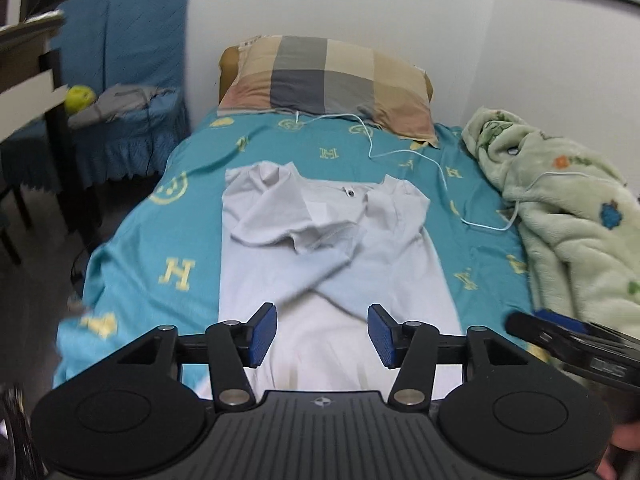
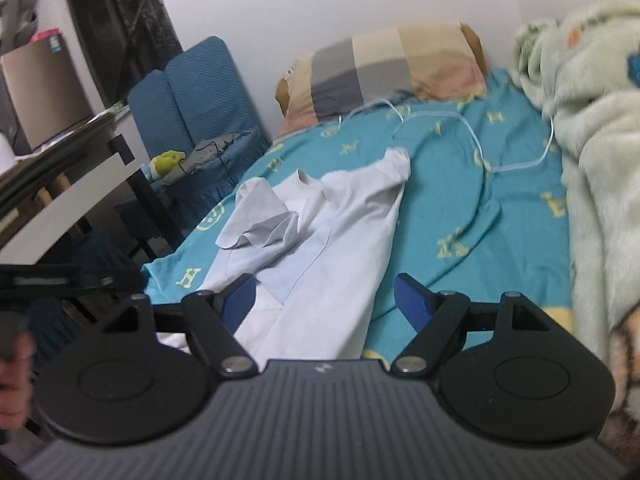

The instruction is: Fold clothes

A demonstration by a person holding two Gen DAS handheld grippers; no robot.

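Note:
A pale grey-white t-shirt (image 1: 320,248) lies lengthwise on the teal bedsheet (image 1: 160,240), collar toward the pillow, both sleeves folded inward over the chest. My left gripper (image 1: 322,334) is open and empty, just above the shirt's lower part. My right gripper (image 2: 324,300) is open and empty over the shirt's lower right edge (image 2: 340,240). In the left wrist view the right gripper (image 1: 568,340) shows at the right edge, blurred.
A checked pillow (image 1: 328,80) lies at the head of the bed. A green fleece blanket (image 1: 568,208) is heaped along the right side. A white cable (image 1: 440,168) runs across the sheet. A blue chair (image 1: 132,80) with clothes and a desk (image 1: 28,60) stand left.

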